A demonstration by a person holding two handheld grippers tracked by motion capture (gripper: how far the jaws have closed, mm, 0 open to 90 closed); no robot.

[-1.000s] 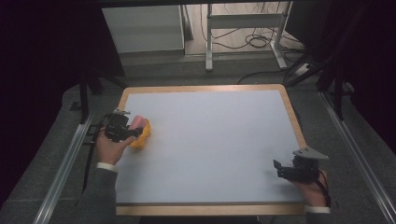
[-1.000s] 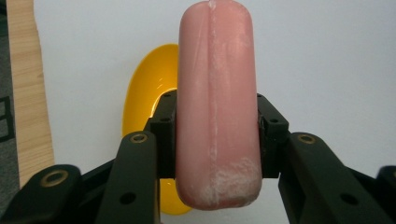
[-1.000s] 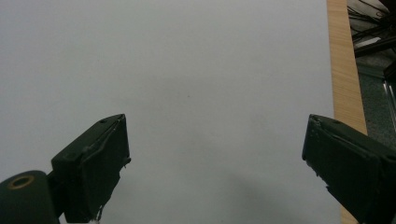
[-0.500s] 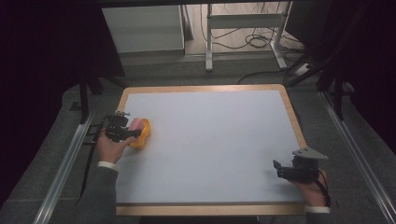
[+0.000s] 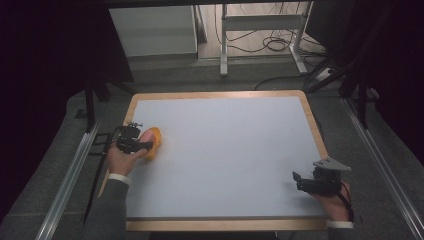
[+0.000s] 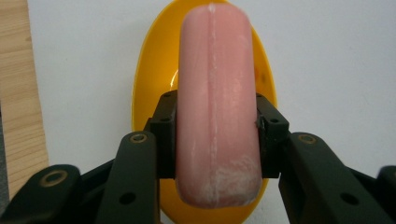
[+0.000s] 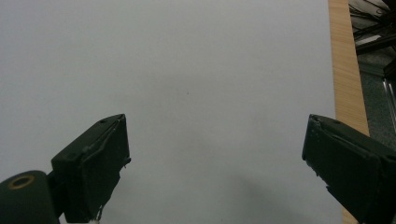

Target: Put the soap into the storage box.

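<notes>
Soap [image 6: 217,102], pink and rounded, sits clenched in the left claw [image 6: 215,140] over a yellow dish [image 6: 144,88] at the desk's [image 5: 230,150] left edge. It looks stiff, light and probably slick; gripping its flat sides mid-length seems safest. The right claw [image 7: 215,168] hangs released near the right edge.

soap bar [image 6: 217,102]: pink, waxy, matt, with white powdery scuffs
dish [image 6: 149,79]: yellow plastic, glossy and smooth
left gripper [image 6: 215,140]: black matt plastic, brass-coloured rivets
table [image 5: 240,145]: pale grey matt top, light wood edge
</notes>
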